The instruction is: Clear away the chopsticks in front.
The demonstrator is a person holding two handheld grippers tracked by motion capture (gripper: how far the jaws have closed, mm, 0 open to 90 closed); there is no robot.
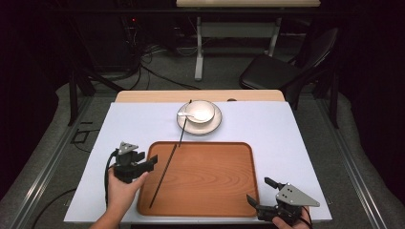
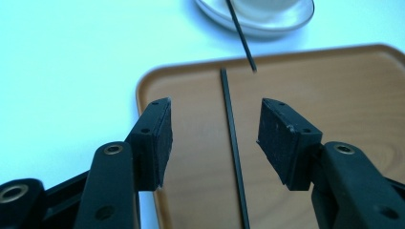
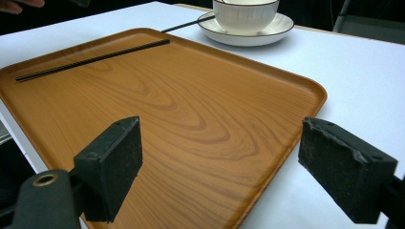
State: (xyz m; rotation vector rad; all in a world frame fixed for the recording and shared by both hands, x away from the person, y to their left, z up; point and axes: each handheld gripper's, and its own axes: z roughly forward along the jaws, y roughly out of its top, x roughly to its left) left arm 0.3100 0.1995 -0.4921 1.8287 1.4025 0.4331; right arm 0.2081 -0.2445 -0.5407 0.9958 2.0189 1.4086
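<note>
A black chopstick (image 1: 161,177) lies slantwise in the left part of a wooden tray (image 1: 210,176). A second chopstick (image 1: 185,123) leans from the saucer (image 1: 212,126) down to the tray's far rim. On the saucer stands a white bowl (image 1: 206,110) holding a white spoon (image 1: 186,115). My left gripper (image 1: 150,164) hovers open over the tray's left edge; in the left gripper view the tray chopstick (image 2: 234,143) lies between the jaws, untouched by the pads. My right gripper (image 1: 260,191) stands open at the tray's near right corner, with bare tray (image 3: 191,95) between its jaws (image 3: 219,162).
A white mat (image 1: 286,138) covers the table, with its near edge just below both hands. A black chair (image 1: 282,67) and a table leg (image 1: 199,47) stand on the floor beyond the far edge. Bare mat lies left and right of the tray.
</note>
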